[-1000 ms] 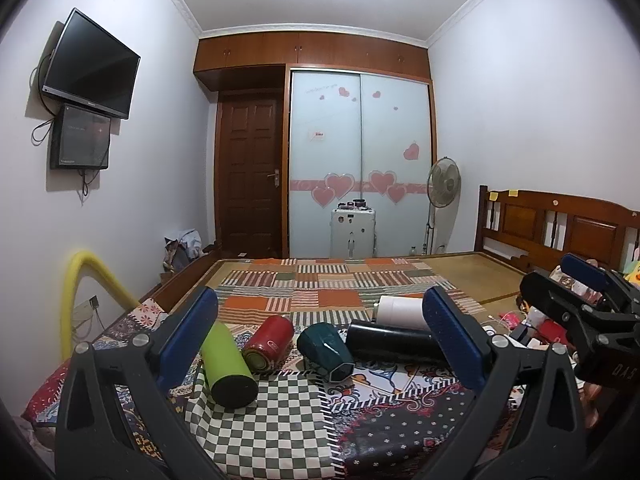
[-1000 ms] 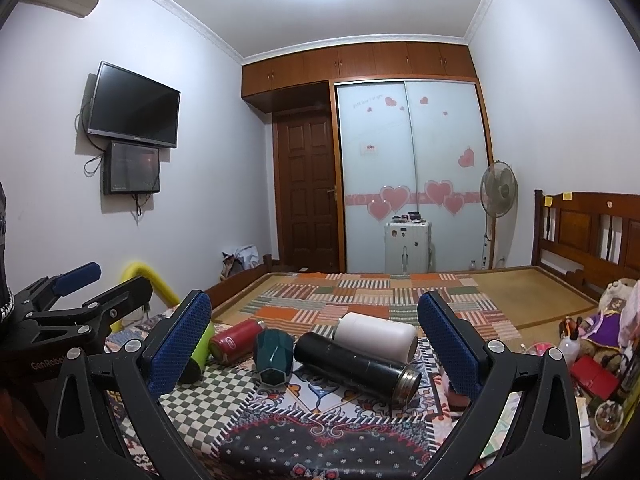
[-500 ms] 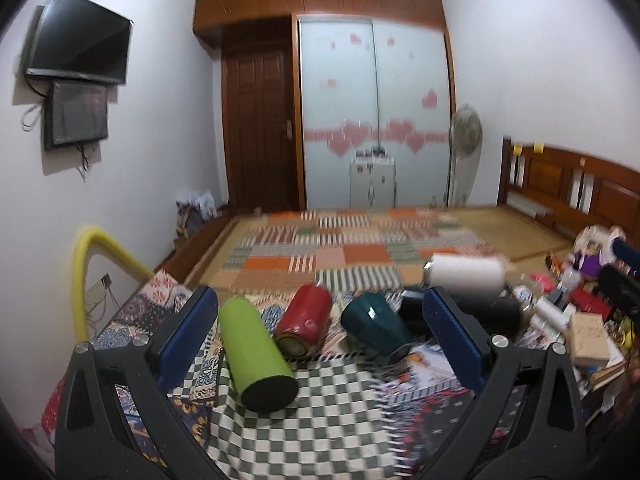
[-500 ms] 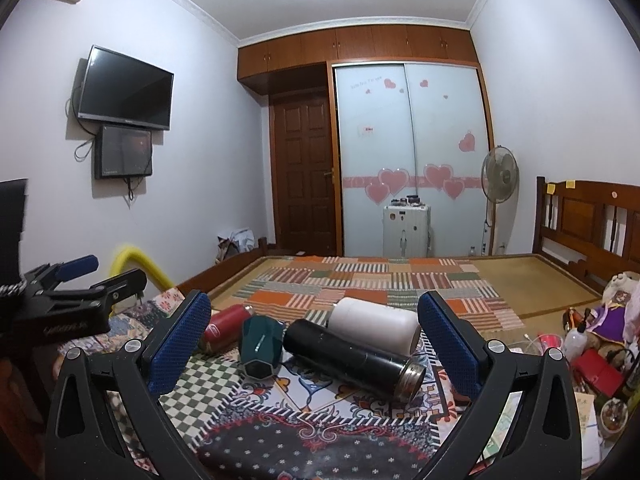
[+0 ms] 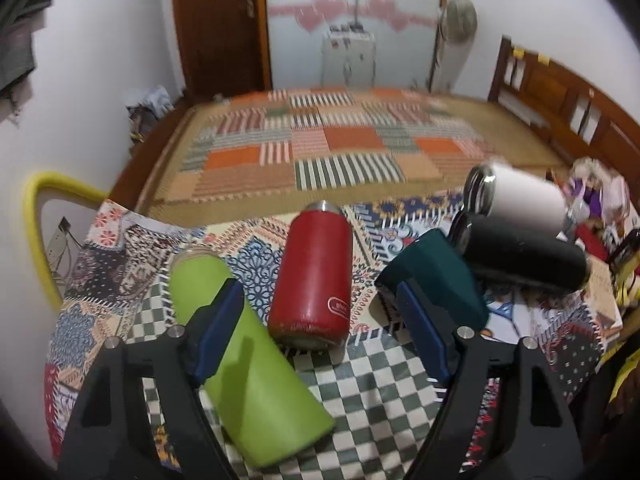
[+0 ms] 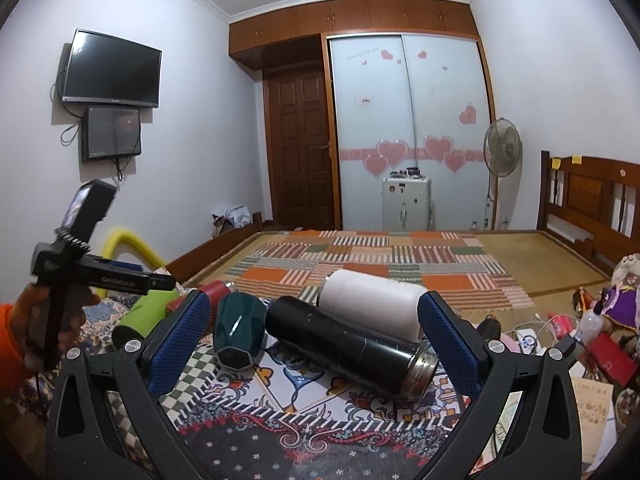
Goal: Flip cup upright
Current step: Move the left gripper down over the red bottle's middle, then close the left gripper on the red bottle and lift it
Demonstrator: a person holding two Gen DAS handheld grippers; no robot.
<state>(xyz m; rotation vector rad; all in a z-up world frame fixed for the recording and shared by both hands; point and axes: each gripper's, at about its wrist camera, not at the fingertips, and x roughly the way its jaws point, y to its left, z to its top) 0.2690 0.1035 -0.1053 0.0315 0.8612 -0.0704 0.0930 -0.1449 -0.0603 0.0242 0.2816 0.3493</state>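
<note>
- Left tongs [image 5: 320, 324]: spread apart, empty, red flask [image 5: 314, 274] lying between them on the patterned cloth [image 5: 384, 380], long axis pointing away.
- Right tongs [image 6: 314, 340]: apart, empty, facing the black flask [image 6: 348, 346].
- Left hand nearer.

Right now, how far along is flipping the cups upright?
Nothing is done: the green, red, teal, black and white cups all lie on their sides. The open left gripper frames the red cup without gripping; the right gripper is open and empty.
</note>
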